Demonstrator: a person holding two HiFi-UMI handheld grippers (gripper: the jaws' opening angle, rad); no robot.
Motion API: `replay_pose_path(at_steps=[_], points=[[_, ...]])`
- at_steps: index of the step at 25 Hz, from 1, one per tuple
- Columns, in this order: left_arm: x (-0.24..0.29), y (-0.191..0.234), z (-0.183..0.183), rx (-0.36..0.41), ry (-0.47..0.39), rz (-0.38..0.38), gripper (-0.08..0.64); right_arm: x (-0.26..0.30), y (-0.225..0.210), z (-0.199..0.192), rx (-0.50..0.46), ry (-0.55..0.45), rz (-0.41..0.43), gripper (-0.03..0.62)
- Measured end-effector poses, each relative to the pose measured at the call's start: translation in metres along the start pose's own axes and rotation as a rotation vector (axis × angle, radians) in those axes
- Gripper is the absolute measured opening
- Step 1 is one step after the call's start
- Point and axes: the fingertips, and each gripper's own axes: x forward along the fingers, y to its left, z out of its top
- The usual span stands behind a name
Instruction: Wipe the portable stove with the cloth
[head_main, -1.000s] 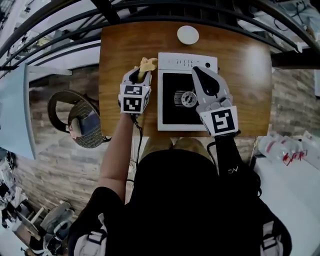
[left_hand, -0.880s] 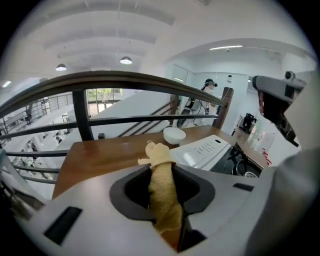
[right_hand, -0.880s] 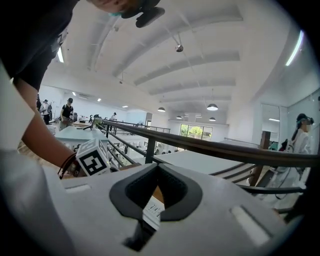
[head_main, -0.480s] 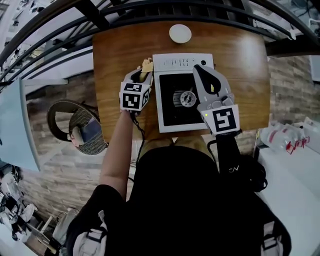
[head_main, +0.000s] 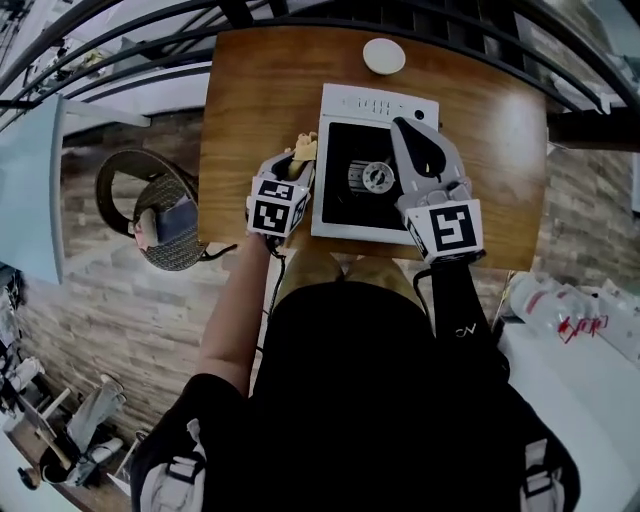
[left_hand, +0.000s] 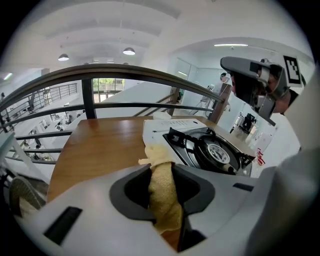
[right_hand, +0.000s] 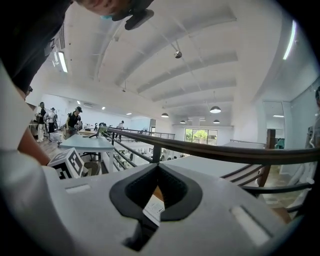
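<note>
- Jaws of the left gripper (left_hand: 162, 172) were clamped on a bunched yellow cloth (left_hand: 161, 159), and a tuft of it stuck out past the tips.
- Seen from the head, the left gripper (head_main: 297, 160) lay just beside the left edge of the portable stove (head_main: 345, 205), with the cloth (head_main: 303, 147) touching or nearly touching that edge.
- The portable stove (left_hand: 186, 142), white with a black top, stood on the wooden table (head_main: 260, 90), and its round burner (head_main: 378, 177) sat near the middle.
- The right gripper (head_main: 405, 130) hung over the right part of the stove and pointed toward its far control strip.
- In the right gripper view, the right gripper (right_hand: 158, 170) had its jaws pressed together at the tips, with nothing between them.
- A white disc (head_main: 384, 56) lay on the table beyond the stove, apart from it.
- A wicker chair (head_main: 150, 215) stood on the floor left of the table.
- A dark railing (left_hand: 125, 70) ran beyond the table's far side.
</note>
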Motion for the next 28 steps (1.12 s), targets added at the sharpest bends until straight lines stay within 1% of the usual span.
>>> replay_pose_path(at_steps=[2,7,11,14,16,17,18,20,21,24,26,28], points=[[-0.013,-0.006,-0.015,-0.013,0.005,0.020,0.092,-0.005,0.007,0.005,0.004,-0.027,0.021,0.000],[-0.042,-0.023,-0.051,-0.065,0.012,0.096,0.092,-0.027,0.018,0.006,-0.044,-0.028,0.079,0.000],[-0.059,-0.040,-0.078,-0.097,0.023,0.165,0.092,-0.051,0.015,0.005,-0.071,-0.046,0.099,0.000],[-0.071,-0.049,-0.089,-0.124,0.022,0.204,0.092,-0.062,0.008,0.006,-0.054,-0.076,0.100,0.000],[-0.078,-0.057,-0.100,-0.134,0.035,0.211,0.092,-0.068,0.008,0.013,-0.014,-0.130,0.099,0.000],[-0.079,-0.063,-0.104,-0.138,0.041,0.209,0.092,-0.071,0.007,0.014,-0.003,-0.143,0.099,0.000],[-0.079,-0.069,-0.106,-0.136,0.044,0.207,0.092,-0.073,0.006,0.010,-0.007,-0.132,0.100,0.000],[-0.078,-0.076,-0.102,-0.111,0.042,0.220,0.092,-0.078,0.003,0.001,-0.028,-0.096,0.099,0.000],[-0.078,-0.076,-0.099,-0.098,0.039,0.236,0.092,-0.080,0.002,0.001,-0.031,-0.095,0.098,0.000],[-0.083,-0.067,-0.084,-0.094,0.014,0.266,0.092,-0.085,-0.004,0.009,-0.013,-0.132,0.079,0.000],[-0.088,-0.064,-0.061,-0.092,-0.041,0.266,0.092,-0.090,-0.014,0.007,-0.004,-0.129,0.051,0.000],[-0.091,-0.066,-0.027,-0.071,-0.108,0.255,0.092,-0.096,-0.027,0.005,0.011,-0.131,0.017,0.000]])
